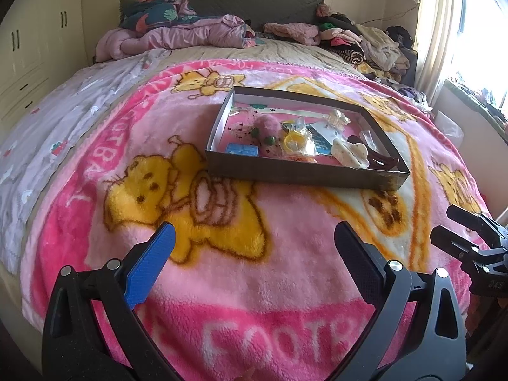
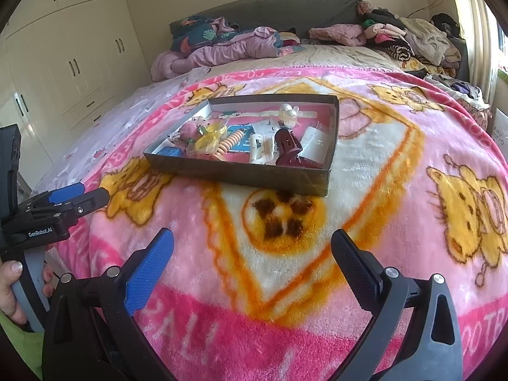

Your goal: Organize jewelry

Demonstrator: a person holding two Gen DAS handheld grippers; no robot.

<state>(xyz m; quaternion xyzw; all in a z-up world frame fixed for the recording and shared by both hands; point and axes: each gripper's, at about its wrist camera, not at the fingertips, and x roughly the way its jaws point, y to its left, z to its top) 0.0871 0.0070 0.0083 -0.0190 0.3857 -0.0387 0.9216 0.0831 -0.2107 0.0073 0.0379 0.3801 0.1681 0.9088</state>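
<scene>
A shallow dark cardboard box (image 1: 304, 176) (image 2: 241, 176) lies on the pink cartoon blanket (image 1: 222, 270) in the middle of the bed. Inside it are a cream claw hair clip (image 1: 349, 150) (image 2: 258, 149), a dark red hair clip (image 2: 287, 147), a pink pompom (image 1: 266, 125), a yellow item in a clear bag (image 1: 297, 139) (image 2: 208, 141), a small blue box (image 1: 241, 150) (image 2: 168, 151) and a white bow clip (image 1: 338, 117) (image 2: 287, 112). My left gripper (image 1: 254, 238) hovers open short of the box, nothing between its fingers. My right gripper (image 2: 252, 243) is open too, equally short of it.
Crumpled pink bedding (image 1: 177, 36) and a pile of clothes (image 1: 365, 41) lie by the dark headboard (image 1: 222, 0). White wardrobes (image 2: 79, 57) stand at the left, a curtain and bright window (image 1: 444, 25) at the right. A hand (image 2: 9, 285) holds the left gripper's grey handle.
</scene>
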